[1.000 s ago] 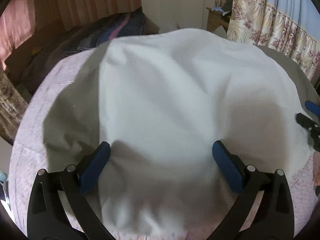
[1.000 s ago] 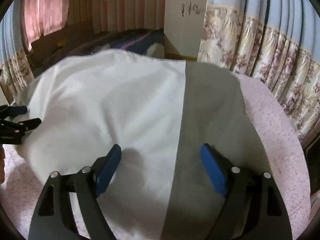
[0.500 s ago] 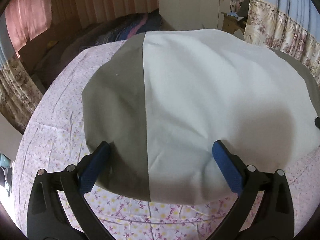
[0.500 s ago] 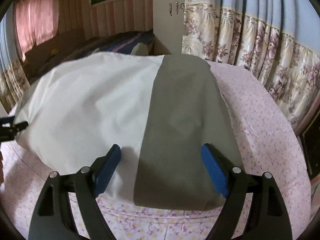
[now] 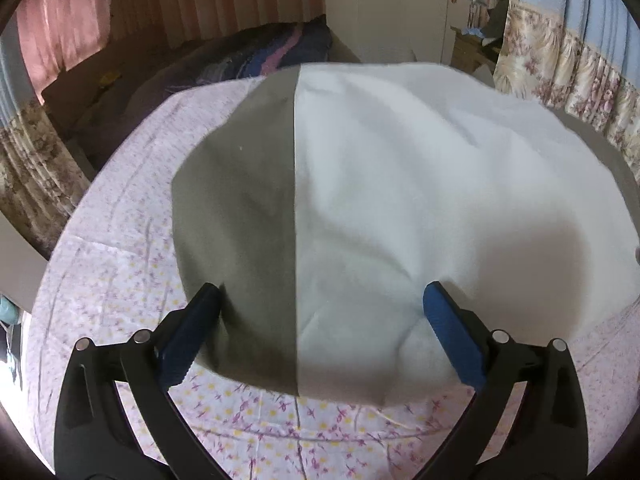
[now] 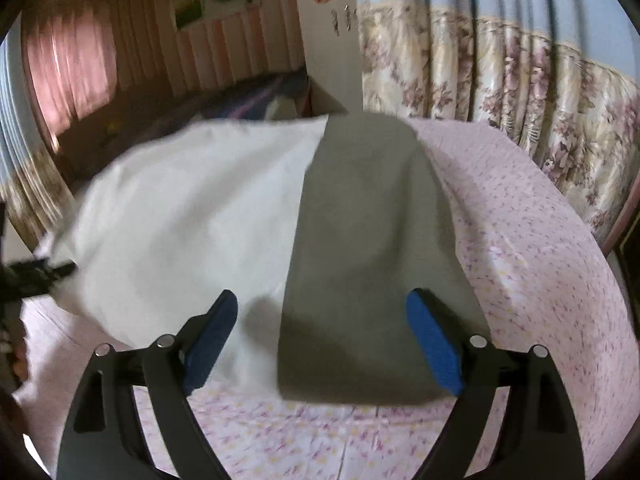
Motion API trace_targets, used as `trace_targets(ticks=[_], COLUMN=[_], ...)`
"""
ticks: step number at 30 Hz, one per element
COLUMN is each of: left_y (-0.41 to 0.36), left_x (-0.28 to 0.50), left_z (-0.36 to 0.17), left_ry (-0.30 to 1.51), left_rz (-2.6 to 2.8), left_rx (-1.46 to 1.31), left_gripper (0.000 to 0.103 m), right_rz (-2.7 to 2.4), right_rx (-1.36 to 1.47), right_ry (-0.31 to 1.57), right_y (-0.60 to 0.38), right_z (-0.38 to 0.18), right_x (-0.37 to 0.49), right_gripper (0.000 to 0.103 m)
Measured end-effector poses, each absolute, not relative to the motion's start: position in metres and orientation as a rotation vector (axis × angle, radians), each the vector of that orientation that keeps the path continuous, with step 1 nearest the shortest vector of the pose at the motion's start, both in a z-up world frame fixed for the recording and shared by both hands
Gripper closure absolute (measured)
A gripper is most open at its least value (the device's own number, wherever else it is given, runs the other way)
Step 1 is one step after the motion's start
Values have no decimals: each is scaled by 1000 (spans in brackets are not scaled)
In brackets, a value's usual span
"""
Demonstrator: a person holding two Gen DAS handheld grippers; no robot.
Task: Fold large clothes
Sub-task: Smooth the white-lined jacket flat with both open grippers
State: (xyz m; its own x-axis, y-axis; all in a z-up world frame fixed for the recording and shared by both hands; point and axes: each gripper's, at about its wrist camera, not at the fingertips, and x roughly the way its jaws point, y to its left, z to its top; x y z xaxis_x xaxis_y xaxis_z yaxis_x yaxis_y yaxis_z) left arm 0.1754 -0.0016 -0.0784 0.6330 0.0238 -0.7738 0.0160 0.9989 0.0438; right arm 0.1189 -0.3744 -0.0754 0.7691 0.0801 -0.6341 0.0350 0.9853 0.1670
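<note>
Both sets of jaws stood wide with nothing between the pads: left gripper [image 5: 320, 320] hung open above the near edge of the cloth [image 5: 400, 200], and right gripper [image 6: 322, 328] was open too, its jaws opening further at that moment, no fabric pinched in either. Blue pads [image 5: 450, 340] on the left unit sat over the cloth, one over the grey band, one over the white panel; whether they touched the fabric couldn't be told. Cloth lay spread flat on the bed [image 5: 120, 280], which carried a pink floral sheet. It covered most of the bed's middle and ran toward the far edge. White panel filled the centre, with a grey strip [image 5: 240, 220] along the side nearer the bed's left edge and another grey strip [image 6: 368, 240] along the side nearer the right edge. Near hem of the cloth stopped short of the bed's near edge, leaving a band of sheet showing below both grippers. Right wrist view was motion-blurred. At that view's left edge the black tip of the left gripper [image 6: 36, 276] showed beside the white panel. Floral curtains [image 6: 500, 92] hung past the bed's right edge.
</note>
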Motion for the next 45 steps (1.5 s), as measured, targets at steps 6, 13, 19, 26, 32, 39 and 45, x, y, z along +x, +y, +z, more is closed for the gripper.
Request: trace_targets(ticks=[6, 13, 19, 26, 32, 39, 45], left_y=[-24, -42, -29, -78, -110, -113, -121], left_x=[170, 164, 140, 158, 185, 205, 212], left_z=[-52, -39, -12, -25, -62, -93, -101], left_ry=[820, 772, 691, 759, 830, 894, 903], left_rz=[-25, -1, 45, -140, -165, -174, -155], left_rx=[52, 72, 120, 87, 120, 108, 162], left_gripper=[3, 3, 3, 3, 3, 3, 3], right_rz=[-77, -108, -89, -21, 3, 22, 28], right_rx=[350, 435, 495, 580, 534, 485, 380], right_ry=[701, 735, 721, 757, 760, 749, 672], right_y=[-412, -426, -431, -416, -408, -395, -383], right_z=[-88, -107, -103, -126, -124, -118, -92], right_x=[109, 118, 105, 125, 147, 163, 158], right_gripper=[4, 4, 4, 2, 4, 29, 68])
